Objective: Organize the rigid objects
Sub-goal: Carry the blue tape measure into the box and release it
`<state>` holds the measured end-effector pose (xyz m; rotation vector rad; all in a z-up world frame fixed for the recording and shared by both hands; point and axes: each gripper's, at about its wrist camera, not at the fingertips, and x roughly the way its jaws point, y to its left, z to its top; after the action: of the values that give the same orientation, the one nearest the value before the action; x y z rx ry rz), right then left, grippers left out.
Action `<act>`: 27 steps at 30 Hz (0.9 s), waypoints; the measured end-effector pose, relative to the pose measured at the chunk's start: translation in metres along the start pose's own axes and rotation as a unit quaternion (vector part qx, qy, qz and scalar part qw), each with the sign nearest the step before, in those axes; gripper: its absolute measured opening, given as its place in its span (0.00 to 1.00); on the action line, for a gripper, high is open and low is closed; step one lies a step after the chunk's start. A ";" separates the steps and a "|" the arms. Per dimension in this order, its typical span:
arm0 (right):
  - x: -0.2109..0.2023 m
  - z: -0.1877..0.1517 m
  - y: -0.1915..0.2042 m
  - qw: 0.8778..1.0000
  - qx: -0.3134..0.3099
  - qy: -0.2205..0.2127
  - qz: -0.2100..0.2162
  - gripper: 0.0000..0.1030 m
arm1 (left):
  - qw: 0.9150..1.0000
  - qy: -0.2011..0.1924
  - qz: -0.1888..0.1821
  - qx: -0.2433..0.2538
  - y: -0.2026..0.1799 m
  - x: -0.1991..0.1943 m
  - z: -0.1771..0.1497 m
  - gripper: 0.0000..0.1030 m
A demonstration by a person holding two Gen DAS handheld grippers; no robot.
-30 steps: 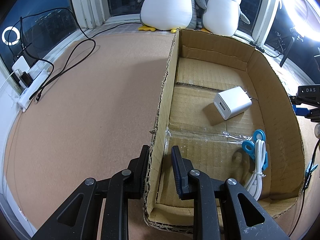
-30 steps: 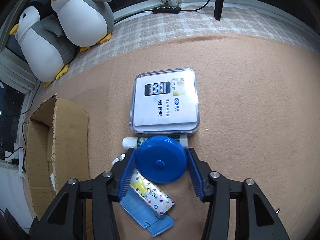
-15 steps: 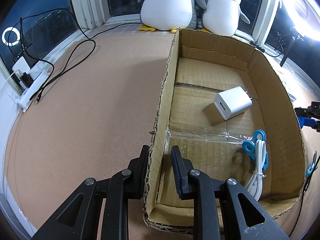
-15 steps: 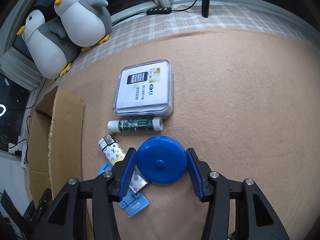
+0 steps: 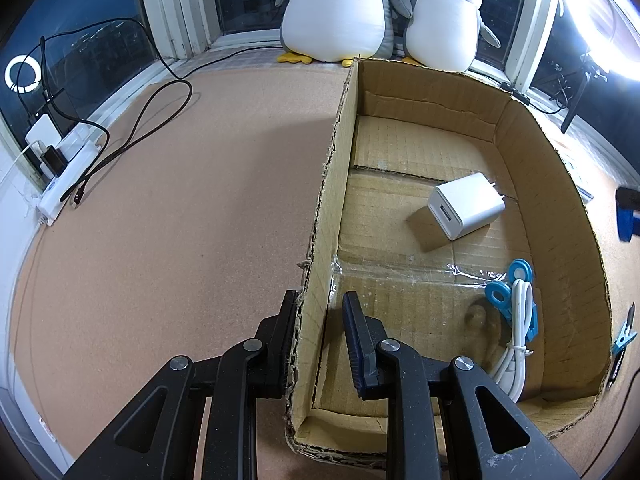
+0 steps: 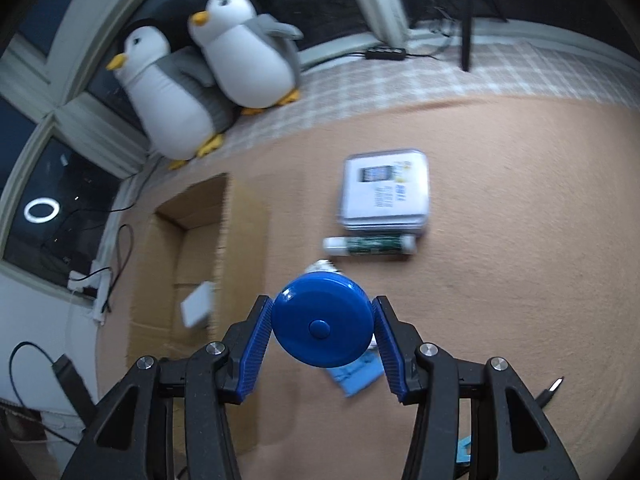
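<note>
Open-topped brown cardboard box (image 5: 552, 208): far half of floor bare, free for entry from above. Obstacles inside: white cube-shaped plug charger (image 5: 466, 205) near mid-floor; blue plastic clips (image 5: 516, 292) and coiled white cable (image 5: 516, 344) against right wall. Near left wall blocked by black left gripper (image 5: 320, 316), clamped over its edge. Tan cork-textured tabletop (image 5: 180, 220) left of box: wide and clear up to black cords (image 5: 132, 136) and white power strip (image 5: 64, 180) at window edge. Right of box: flat clear plastic case (image 6: 386, 194), green-labelled white tube (image 6: 370, 245) and light blue flat piece (image 6: 356, 376) crowding the surface; open mat beyond. Two plush grey-and-white penguins (image 5: 384, 12) closing off the far side.
</note>
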<state>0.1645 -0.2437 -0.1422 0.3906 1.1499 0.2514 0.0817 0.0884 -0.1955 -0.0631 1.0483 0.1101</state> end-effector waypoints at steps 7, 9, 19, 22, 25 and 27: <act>0.005 0.006 0.062 0.997 -0.065 -0.009 0.029 0.45 | 1.000 0.000 -0.002 -0.001 0.002 0.000 0.000 0.23; 0.011 0.008 0.080 0.996 -0.085 -0.008 0.038 0.45 | 1.000 0.000 -0.003 -0.001 0.003 -0.001 0.000 0.23; 0.042 -0.001 0.120 0.990 -0.134 0.011 0.033 0.45 | 1.000 -0.001 -0.002 -0.002 0.003 -0.001 0.000 0.23; 0.047 -0.006 0.124 0.989 -0.142 0.017 0.029 0.45 | 1.000 -0.001 -0.003 -0.001 0.003 -0.001 0.000 0.23; 0.051 -0.009 0.128 0.988 -0.150 0.022 0.026 0.45 | 1.000 0.000 -0.002 -0.001 0.003 -0.001 0.000 0.23; 0.053 -0.011 0.132 0.987 -0.156 0.023 0.020 0.46 | 1.000 0.000 -0.002 -0.001 0.003 -0.001 0.000 0.23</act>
<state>0.1757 -0.1023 -0.1340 0.1312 1.1262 0.4714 0.0809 0.0910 -0.1950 -0.0672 1.0471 0.1070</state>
